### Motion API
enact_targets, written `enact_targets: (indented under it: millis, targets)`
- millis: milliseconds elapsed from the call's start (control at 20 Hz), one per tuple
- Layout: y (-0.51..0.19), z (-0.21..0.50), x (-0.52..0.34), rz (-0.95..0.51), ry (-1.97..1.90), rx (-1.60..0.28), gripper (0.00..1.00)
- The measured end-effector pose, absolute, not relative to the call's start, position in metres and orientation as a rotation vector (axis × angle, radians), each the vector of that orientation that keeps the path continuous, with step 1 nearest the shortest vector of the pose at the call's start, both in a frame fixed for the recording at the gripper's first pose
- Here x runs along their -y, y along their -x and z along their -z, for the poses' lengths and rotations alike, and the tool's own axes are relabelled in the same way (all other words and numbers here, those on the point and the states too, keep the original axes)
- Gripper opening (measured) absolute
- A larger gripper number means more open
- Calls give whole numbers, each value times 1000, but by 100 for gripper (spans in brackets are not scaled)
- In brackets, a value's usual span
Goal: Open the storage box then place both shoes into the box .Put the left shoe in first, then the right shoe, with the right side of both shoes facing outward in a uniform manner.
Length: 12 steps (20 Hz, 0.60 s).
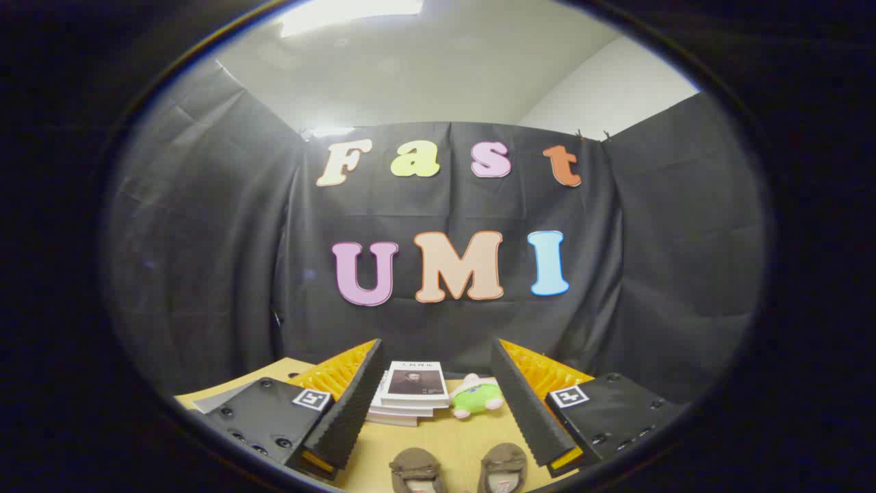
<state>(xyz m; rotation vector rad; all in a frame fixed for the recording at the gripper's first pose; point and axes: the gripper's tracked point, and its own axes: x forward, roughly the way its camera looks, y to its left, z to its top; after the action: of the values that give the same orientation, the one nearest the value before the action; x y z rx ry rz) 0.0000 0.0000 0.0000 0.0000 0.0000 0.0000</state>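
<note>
Gripper (438,356): fingers spread, holding nothing.
Shoes (460,469): two, side by side between fingers, on table (448,438).
Books (410,394), plush toy (478,397): table's far edge.

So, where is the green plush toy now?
In the gripper view, the green plush toy lies on the table beyond the open fingers, right beside the stack of books and behind the two shoes.

Suede-like matt shoes (458,469) sit on a smooth wooden table (452,431); paper books (410,394), plush toy (477,397), matt cloth wall (205,239).
</note>
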Motion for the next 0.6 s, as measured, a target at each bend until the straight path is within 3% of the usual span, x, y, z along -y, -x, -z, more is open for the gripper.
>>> enact_targets:
  millis: [600]
  targets:
    - [1,-4,1,11,11,16,100]
